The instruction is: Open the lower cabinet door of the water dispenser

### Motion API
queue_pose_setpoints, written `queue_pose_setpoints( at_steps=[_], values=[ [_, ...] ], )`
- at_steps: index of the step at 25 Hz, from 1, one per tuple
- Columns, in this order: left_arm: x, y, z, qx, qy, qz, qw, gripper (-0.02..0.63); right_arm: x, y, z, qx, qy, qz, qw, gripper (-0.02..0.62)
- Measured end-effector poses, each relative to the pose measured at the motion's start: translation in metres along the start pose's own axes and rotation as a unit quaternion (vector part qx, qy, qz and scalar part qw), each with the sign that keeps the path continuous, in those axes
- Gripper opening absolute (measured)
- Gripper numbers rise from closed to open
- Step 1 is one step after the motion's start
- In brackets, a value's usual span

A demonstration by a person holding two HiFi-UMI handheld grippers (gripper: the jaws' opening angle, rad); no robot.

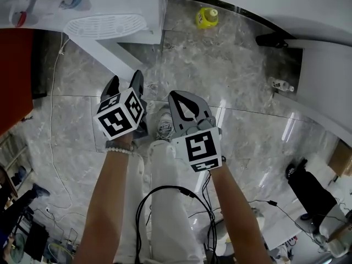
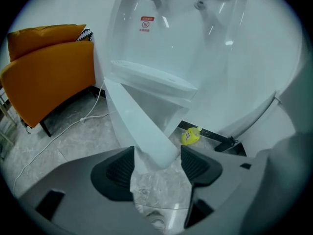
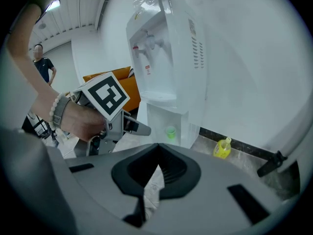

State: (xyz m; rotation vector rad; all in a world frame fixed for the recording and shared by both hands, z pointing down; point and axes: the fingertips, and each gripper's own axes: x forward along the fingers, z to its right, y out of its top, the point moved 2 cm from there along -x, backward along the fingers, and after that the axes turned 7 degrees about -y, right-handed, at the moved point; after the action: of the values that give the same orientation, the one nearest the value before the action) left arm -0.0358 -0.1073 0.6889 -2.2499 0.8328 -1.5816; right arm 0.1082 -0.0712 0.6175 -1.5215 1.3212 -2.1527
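Observation:
The white water dispenser (image 1: 82, 4) (image 3: 161, 48) stands at the top left of the head view. Its lower cabinet door (image 1: 113, 51) (image 2: 137, 121) is swung out over the floor. The cabinet is open and a green cup (image 3: 169, 131) shows inside. My left gripper (image 1: 125, 81) (image 2: 156, 168) is open, with the door's free edge just at its tips; the pads (image 2: 120, 168) do not press on it. In the right gripper view the left gripper (image 3: 139, 128) sits in front of the cabinet. My right gripper (image 1: 179, 99) (image 3: 157, 163) hangs beside it over the floor, shut and empty.
A yellow bottle (image 1: 207, 17) (image 2: 190, 136) lies by the wall right of the dispenser. An orange sofa (image 2: 49, 72) stands to its left, with a white cable (image 1: 52, 120) on the floor. A small bottle (image 1: 281, 84) lies farther right. A person (image 3: 44, 65) stands far behind.

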Motion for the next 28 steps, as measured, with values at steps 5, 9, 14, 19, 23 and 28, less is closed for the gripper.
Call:
queue_pose_setpoints(
  at_steps=[5, 9, 14, 19, 23, 28],
  values=[
    [-0.001, -0.003, -0.002, 0.0, -0.005, -0.003, 1.0, 0.291, 0.001, 0.005, -0.002, -0.005, 0.001, 0.002, 1.0, 0.003],
    [-0.004, -0.007, -0.005, 0.004, -0.011, -0.006, 0.9999, 0.281, 0.001, 0.007, -0.004, -0.006, 0.0, 0.002, 1.0, 0.003],
    [-0.015, -0.015, -0.015, 0.004, -0.02, -0.012, 0.9997, 0.27, 0.001, 0.007, -0.009, -0.006, -0.004, -0.001, 1.0, 0.003],
    [-0.03, -0.023, -0.031, 0.01, -0.014, -0.009, 0.9998, 0.251, 0.002, 0.009, -0.018, -0.004, -0.009, -0.003, 1.0, 0.003],
    [-0.045, -0.03, -0.046, 0.014, -0.003, -0.006, 0.9999, 0.219, 0.003, 0.01, -0.027, -0.006, -0.008, -0.005, 1.0, 0.003],
    [-0.062, -0.037, -0.069, 0.013, 0.016, -0.003, 0.9998, 0.195, 0.004, 0.01, -0.038, -0.008, -0.006, -0.01, 1.0, 0.003]
  ],
)
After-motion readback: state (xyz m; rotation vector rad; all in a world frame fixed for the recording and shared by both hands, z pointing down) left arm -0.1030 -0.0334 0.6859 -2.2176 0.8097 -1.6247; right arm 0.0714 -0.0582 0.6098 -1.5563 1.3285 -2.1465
